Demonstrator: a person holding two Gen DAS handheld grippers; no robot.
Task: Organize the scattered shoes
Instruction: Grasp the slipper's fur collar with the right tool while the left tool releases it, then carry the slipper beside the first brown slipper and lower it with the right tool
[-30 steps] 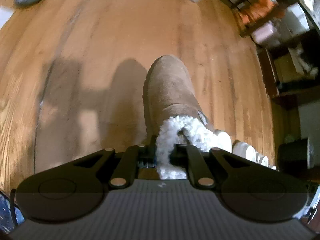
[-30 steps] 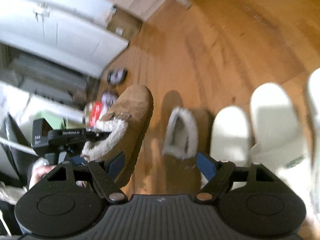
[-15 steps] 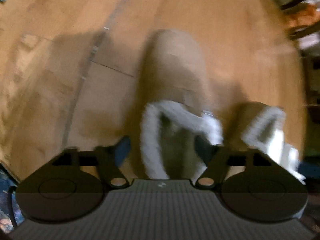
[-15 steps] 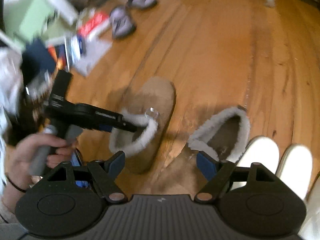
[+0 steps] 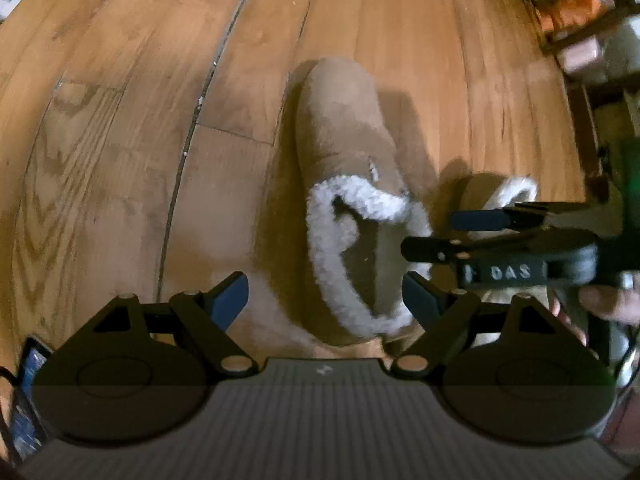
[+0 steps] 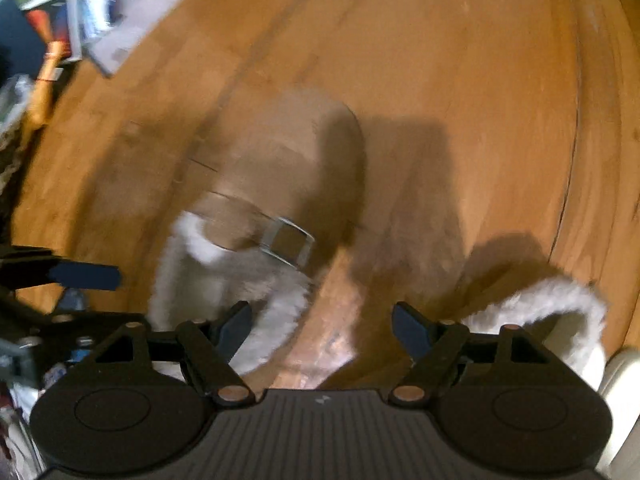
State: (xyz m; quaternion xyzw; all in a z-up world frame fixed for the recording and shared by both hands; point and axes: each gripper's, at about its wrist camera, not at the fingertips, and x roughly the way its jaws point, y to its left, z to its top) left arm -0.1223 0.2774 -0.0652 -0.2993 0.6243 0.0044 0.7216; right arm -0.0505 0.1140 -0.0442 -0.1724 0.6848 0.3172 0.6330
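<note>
A tan slipper with white fleece lining lies flat on the wood floor, toe pointing away. My left gripper hangs over its heel with the jaws opening; the pads stand clear of both sides. The matching slipper lies just to its right, partly hidden by my right gripper, which reaches in from the right. In the blurred right wrist view the first slipper shows its buckle and the second slipper sits lower right. My right gripper is closing slightly over bare floor between them, holding nothing. My left gripper shows at the left edge.
A white shoe sits at the right edge beside the second slipper. Books and papers are strewn at the far left. Wooden shelving with boxes lines the far right. A person's hand holds the right gripper.
My left gripper, shut on the slipper's fleece rim a second ago, has lowered it to the floor beside its mate and opened. My right gripper has swung over both slippers.
</note>
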